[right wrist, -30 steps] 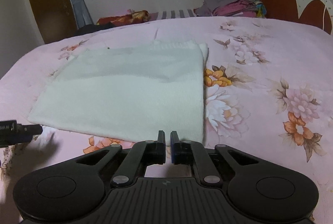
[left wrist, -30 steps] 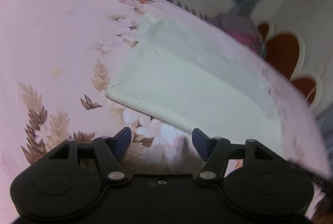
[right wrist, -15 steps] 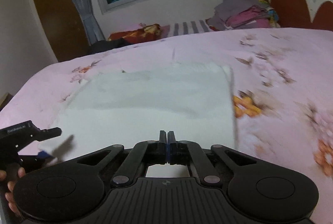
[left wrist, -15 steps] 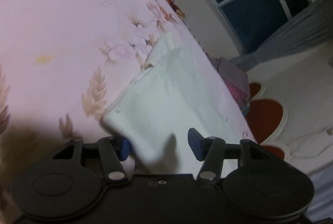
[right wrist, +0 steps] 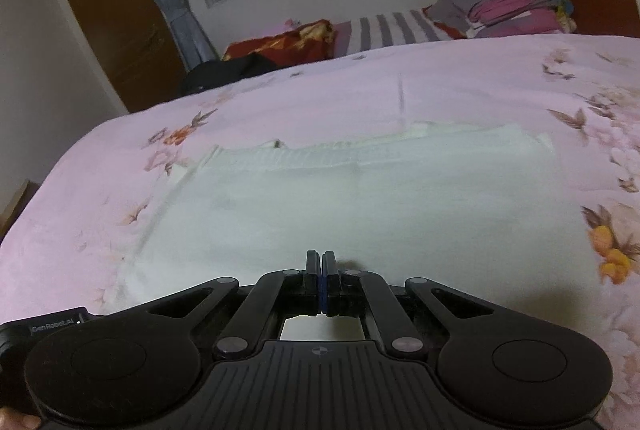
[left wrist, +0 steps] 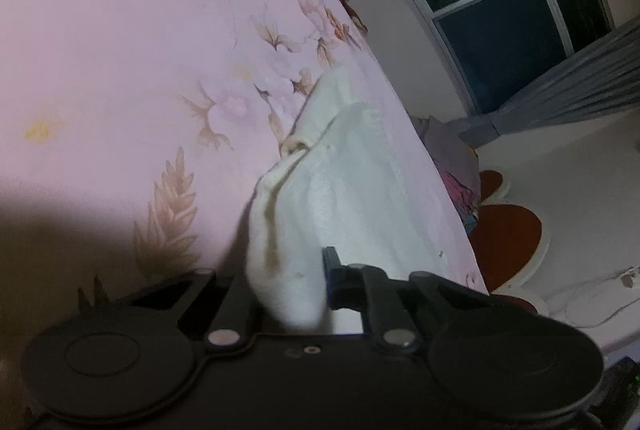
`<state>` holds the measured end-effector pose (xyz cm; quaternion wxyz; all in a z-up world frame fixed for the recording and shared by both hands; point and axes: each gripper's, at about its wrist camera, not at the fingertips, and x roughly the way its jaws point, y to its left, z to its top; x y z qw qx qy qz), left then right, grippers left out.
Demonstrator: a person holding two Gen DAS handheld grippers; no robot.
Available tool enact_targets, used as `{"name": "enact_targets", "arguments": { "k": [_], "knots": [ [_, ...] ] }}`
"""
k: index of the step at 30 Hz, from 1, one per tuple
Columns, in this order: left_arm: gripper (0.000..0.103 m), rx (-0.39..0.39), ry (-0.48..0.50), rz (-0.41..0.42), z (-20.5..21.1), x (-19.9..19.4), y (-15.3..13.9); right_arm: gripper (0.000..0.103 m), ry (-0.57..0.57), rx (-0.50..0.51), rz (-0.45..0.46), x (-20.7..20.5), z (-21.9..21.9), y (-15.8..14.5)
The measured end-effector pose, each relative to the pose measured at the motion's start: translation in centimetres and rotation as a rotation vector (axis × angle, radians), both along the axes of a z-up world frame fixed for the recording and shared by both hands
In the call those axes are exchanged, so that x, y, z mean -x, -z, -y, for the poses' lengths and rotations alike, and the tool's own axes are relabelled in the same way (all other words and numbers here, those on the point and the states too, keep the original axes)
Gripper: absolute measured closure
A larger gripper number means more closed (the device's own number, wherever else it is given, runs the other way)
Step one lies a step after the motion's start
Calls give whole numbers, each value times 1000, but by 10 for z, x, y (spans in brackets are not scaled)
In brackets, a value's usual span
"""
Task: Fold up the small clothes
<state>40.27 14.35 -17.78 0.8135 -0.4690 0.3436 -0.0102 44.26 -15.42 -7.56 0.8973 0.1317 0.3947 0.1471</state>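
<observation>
On the pink flowered bedspread (right wrist: pixel 440 78), the pale white knitted garment (right wrist: pixel 360 198) stretches away toward twelve o'clock, its near edge clenched in the right gripper (right wrist: pixel 322 266), its corner just pinched between the left gripper (left wrist: pixel 288 270) jaws as they closed.

1. The white garment (right wrist: pixel 360 206) lies spread flat on a pink floral bed (right wrist: pixel 460 86), its long side running across the right wrist view.
2. Its far edge is a ribbed band with a small dark mark on it.
3. Its near left corner (left wrist: pixel 288 270) is lifted off the bed and bunched, showing a brownish streak along a fold.
4. The cloth looks soft and knitted, pale throughout.
</observation>
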Motion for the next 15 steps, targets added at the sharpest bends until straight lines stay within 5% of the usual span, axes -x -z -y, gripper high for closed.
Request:
{"name": "enact_targets", "arguments": {
  "k": [8, 15],
  "knots": [
    [90, -24, -10, -26, -2, -1, -5, 103, 27, -7, -67, -18, -2, 26],
    [96, -320, 39, 25, 40, -5, -51, 103, -6, -75, -67, -18, 14, 29]
  ]
}}
